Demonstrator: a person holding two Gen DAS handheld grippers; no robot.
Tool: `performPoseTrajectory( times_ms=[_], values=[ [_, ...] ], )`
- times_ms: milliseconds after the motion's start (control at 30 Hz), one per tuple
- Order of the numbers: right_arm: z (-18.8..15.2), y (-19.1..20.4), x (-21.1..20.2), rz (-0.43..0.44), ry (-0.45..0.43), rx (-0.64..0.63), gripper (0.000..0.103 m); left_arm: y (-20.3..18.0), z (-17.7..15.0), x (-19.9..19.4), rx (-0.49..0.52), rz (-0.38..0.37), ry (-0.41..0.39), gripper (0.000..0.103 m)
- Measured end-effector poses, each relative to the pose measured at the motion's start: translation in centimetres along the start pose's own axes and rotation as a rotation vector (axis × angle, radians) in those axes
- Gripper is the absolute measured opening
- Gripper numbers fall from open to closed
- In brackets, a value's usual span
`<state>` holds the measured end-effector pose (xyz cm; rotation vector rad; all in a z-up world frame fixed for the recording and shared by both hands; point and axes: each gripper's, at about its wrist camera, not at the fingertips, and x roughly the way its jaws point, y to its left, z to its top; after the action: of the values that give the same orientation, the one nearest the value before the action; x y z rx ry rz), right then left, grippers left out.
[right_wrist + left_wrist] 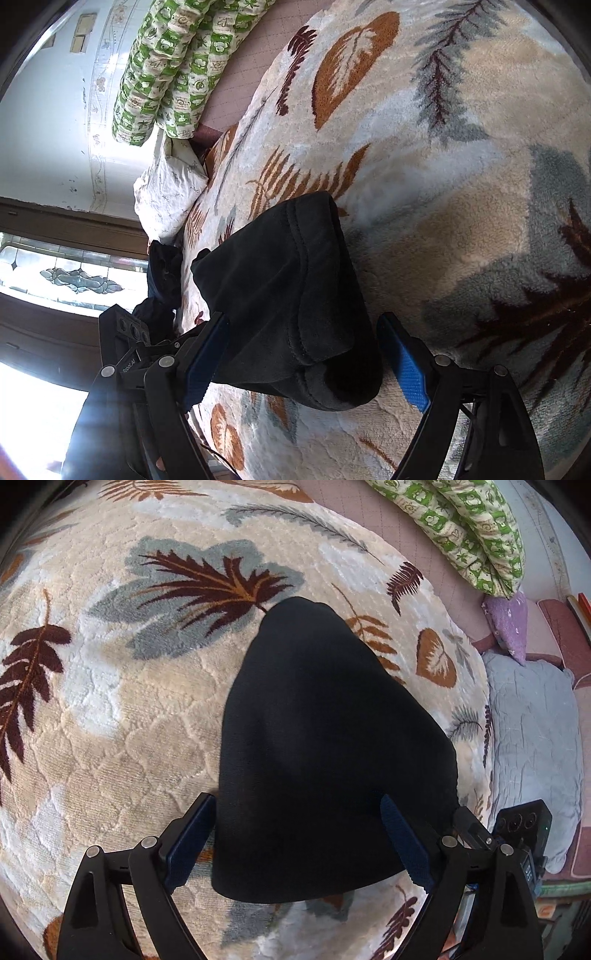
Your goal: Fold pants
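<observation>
The black pants point(325, 757) lie folded into a compact bundle on the leaf-patterned blanket point(110, 709). In the left wrist view my left gripper point(299, 805) is open, its blue-padded fingers spread on either side of the bundle's near end, not pinching it. In the right wrist view the pants point(288, 295) show a stitched hem and a rolled end. My right gripper point(303, 325) is open, with its fingers on either side of the bundle. The other gripper's body point(524, 830) shows at the right edge of the left wrist view.
A green patterned quilt point(469, 528) lies at the far edge of the bed. A purple pillow point(511, 627) and a grey cushion point(532, 746) lie to the right. In the right wrist view a white pillow point(166, 195), dark clothing point(162, 277) and a window point(55, 273) are at left.
</observation>
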<state>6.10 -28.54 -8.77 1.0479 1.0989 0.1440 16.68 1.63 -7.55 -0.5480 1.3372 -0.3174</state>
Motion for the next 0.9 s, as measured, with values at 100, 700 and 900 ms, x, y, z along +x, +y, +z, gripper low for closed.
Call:
performPoseTrajectory(
  times_ms=[100,700,900],
  values=[
    [-0.1,0.2,0.5,0.0,0.022,-0.026,0.088,-0.3,0.2,0.5,0.011,0.007,0.0,0.091],
    [-0.9,3.6,-2.2,-0.134,-0.024,-0.232,0.07,-1.1,-0.7,0.1,0.098,0.064,-0.007,0.09],
    [-1.3,4.0,-2.6,-0.152,-0.006,-0.27,0.031,-3.1,-2.3,-0.5,0.176,0.154,-0.033,0.072]
  ],
)
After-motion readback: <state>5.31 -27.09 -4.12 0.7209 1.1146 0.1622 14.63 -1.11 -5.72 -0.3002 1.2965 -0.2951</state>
